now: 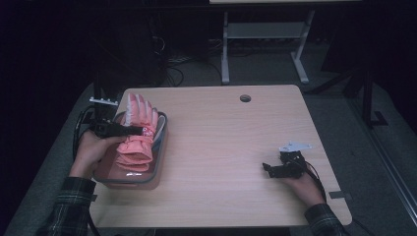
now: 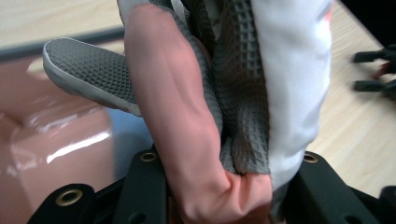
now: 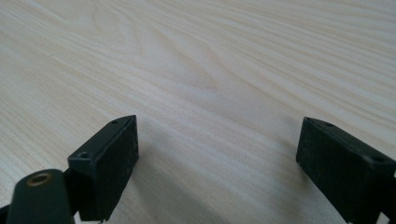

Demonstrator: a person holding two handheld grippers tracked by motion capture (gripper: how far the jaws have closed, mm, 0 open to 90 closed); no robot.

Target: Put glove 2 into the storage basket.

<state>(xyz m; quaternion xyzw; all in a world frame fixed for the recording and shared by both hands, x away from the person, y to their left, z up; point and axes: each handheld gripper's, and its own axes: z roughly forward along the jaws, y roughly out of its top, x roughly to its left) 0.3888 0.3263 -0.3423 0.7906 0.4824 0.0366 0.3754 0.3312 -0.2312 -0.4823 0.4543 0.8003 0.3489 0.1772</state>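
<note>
A pink glove [image 1: 140, 112] with a grey textured palm and white trim [image 2: 187, 107] stands over a clear plastic bin [image 1: 158, 164] at the table's left side, its fingers pointing away from me. My left gripper [image 1: 143, 131] is shut on the glove across its middle, and its black jaws press the fabric from both sides [image 2: 224, 179]. More pink fabric [image 1: 133, 155] lies nearer in the bin; I cannot tell whether it is the same glove's cuff. My right gripper [image 1: 268, 168] rests on the table at the right, open, with bare wood between its jaws [image 3: 217, 135].
The wooden table [image 1: 221, 132] has a round cable hole [image 1: 245, 98] near its far edge. A desk frame [image 1: 263, 34] stands on the floor behind the table. The right gripper's jaws [image 2: 373, 70] show far off in the left gripper view.
</note>
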